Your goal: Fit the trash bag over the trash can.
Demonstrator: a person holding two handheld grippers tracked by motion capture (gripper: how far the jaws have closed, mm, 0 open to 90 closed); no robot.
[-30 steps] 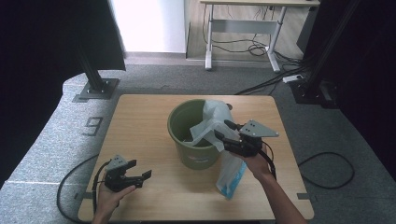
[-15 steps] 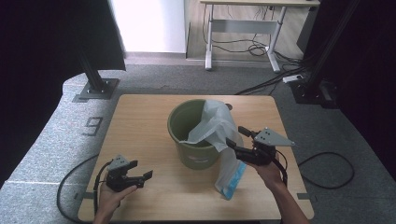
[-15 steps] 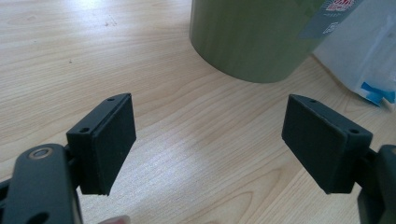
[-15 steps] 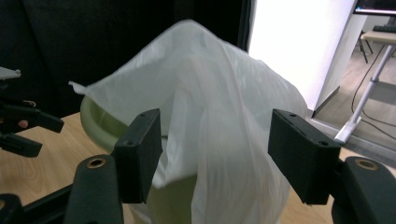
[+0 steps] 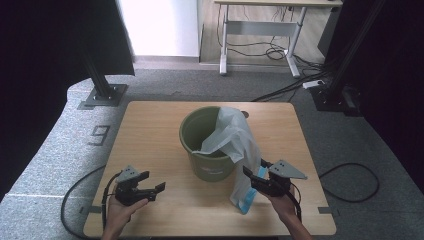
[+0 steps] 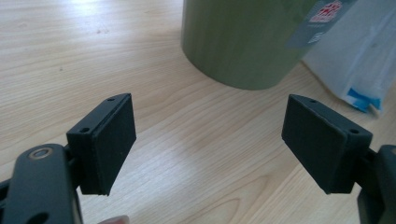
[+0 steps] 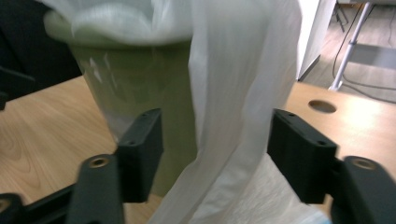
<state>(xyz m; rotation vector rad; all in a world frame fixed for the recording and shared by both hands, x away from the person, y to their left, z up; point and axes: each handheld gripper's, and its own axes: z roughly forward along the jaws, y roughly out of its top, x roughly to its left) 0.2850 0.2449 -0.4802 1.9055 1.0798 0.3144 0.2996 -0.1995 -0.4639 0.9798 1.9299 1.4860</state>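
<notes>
Fingers closing astride bag [image 7: 233, 93] | right gripper [image 5: 256, 178] | bucket [image 5: 200, 131]

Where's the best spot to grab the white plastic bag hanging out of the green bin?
Probably the narrow hanging strip of the white bag, just beside the green bin. It droops over the rim in a thin fold, so jaws coming level from the table's near edge can pinch it. The right gripper is open around that fold, pads apart from it.
</notes>
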